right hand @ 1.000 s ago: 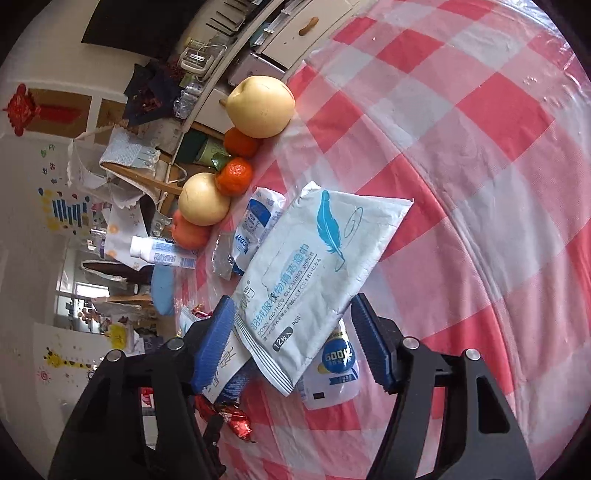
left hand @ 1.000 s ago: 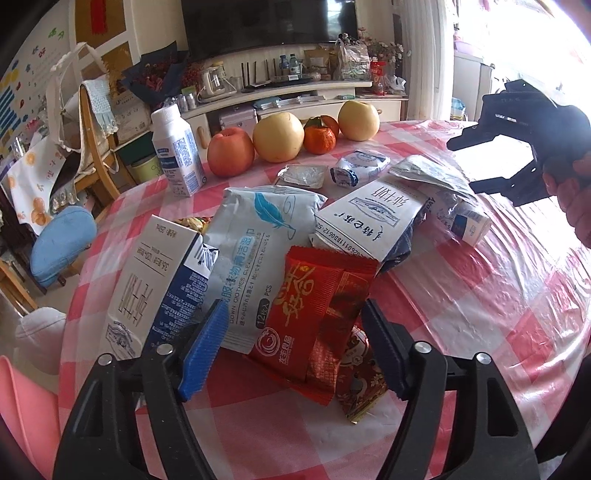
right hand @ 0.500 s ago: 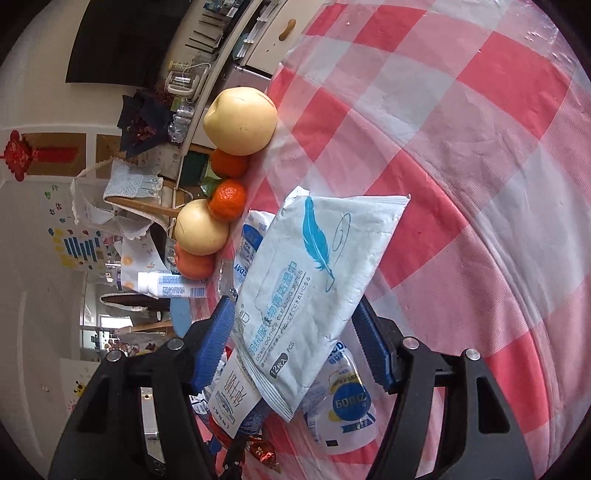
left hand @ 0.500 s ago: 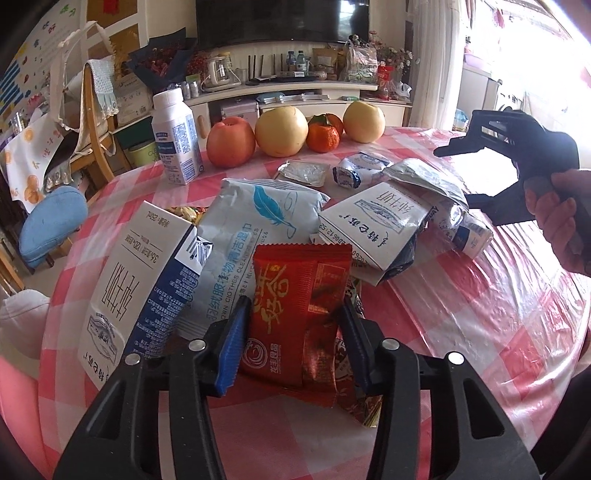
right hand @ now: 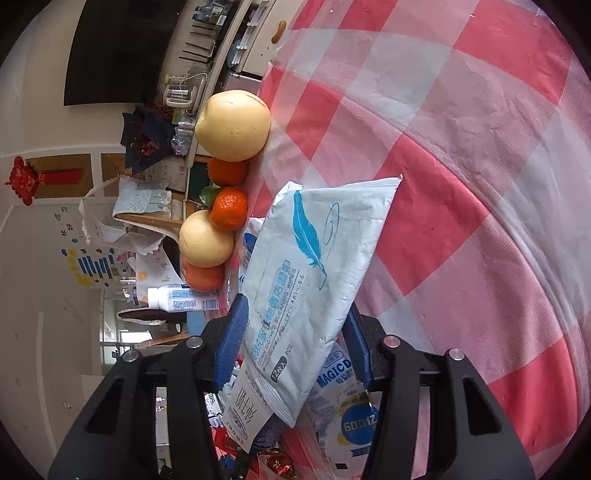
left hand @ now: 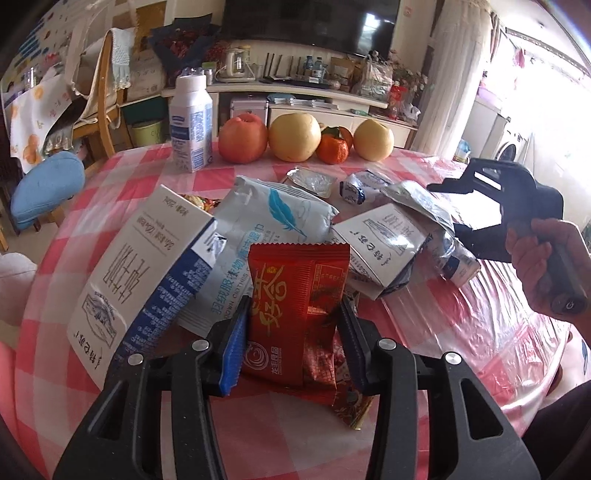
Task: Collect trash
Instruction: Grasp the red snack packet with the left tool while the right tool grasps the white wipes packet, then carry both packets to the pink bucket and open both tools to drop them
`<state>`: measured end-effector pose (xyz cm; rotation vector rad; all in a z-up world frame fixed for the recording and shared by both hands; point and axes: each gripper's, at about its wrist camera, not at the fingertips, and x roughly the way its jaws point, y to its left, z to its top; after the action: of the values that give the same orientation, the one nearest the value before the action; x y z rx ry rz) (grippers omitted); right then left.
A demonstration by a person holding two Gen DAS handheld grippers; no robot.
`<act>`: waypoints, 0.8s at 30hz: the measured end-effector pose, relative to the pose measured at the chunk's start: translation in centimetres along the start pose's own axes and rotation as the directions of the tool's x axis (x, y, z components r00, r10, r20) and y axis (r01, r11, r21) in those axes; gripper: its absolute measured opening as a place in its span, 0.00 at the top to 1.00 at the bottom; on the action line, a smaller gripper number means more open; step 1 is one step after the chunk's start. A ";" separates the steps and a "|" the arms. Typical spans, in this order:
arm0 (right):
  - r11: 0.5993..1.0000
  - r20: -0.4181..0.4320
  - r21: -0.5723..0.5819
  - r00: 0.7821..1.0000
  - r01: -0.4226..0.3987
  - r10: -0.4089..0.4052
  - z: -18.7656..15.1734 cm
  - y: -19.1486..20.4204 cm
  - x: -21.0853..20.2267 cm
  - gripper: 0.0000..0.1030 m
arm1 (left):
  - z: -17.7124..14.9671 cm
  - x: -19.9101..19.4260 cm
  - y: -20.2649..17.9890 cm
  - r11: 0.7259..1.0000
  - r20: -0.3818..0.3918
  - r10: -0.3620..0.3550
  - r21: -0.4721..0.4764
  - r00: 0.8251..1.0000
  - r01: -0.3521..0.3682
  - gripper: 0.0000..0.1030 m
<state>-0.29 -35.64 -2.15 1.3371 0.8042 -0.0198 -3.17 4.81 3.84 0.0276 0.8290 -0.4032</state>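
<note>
Left tool [left hand: 291, 328] clamping red snack packet [left hand: 295, 295], right tool [right hand: 295, 332] clamping wipes pack [right hand: 314, 266]

Dark television [left hand: 314, 22] above cabinet [left hand: 306, 99]; bright window [left hand: 546, 62].

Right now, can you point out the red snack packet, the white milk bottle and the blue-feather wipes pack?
red snack packet [left hand: 295, 291], left wrist view, middle of its printed front.
white milk bottle [left hand: 190, 125], left wrist view, its labelled body.
blue-feather wipes pack [right hand: 314, 266], right wrist view, centre of its face.

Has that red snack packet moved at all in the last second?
Yes. The red snack packet now stands up between the left gripper fingers, lifted higher against the feather wipes pack behind it.
</note>
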 end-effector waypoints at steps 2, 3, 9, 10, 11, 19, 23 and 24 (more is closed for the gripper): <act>1.000 -0.007 0.001 1.000 -0.009 0.009 0.0 0.0 0.1 0.71 | 0.0 -0.2 0.0 1.000 0.008 -0.001 -0.008 1.000 0.001 0.55; 1.000 -0.006 -0.005 1.000 -0.001 0.001 0.0 0.1 0.1 0.78 | 0.0 -0.4 0.1 1.000 0.013 -0.003 -0.011 1.000 0.003 0.55; 0.997 0.022 -0.080 1.000 0.018 -0.017 -0.3 2.3 -0.8 0.90 | 0.2 -1.3 0.6 0.999 0.040 -0.021 -0.039 0.999 0.023 0.56; 0.995 0.027 -0.101 0.999 0.023 -0.020 -0.4 2.9 -1.1 0.91 | 0.3 -1.5 0.6 0.999 0.045 -0.023 -0.045 0.999 0.025 0.56; 0.992 0.033 -0.124 0.999 0.031 -0.027 -0.6 3.6 -1.3 0.91 | 0.3 -1.8 0.8 0.998 0.052 -0.025 -0.050 0.998 0.027 0.56; 0.942 0.093 -0.331 0.996 0.045 -0.015 -3.6 9.0 -3.5 0.92 | 0.6 -4.2 1.6 0.996 0.110 -0.039 -0.074 0.993 0.047 0.56; 0.909 0.083 -0.416 0.997 0.035 -0.001 -6.0 11.4 -3.7 0.92 | 0.8 -5.9 2.3 0.994 0.153 -0.038 -0.094 0.987 0.052 0.56; 0.900 0.077 -0.434 0.997 0.031 0.003 -6.6 11.9 -3.7 0.92 | 1.0 -6.3 2.6 0.994 0.162 -0.035 -0.101 0.986 0.052 0.56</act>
<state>-0.98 -28.26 9.78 0.8997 0.7026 0.0937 -5.35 9.18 8.68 -0.1194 0.6918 -0.3974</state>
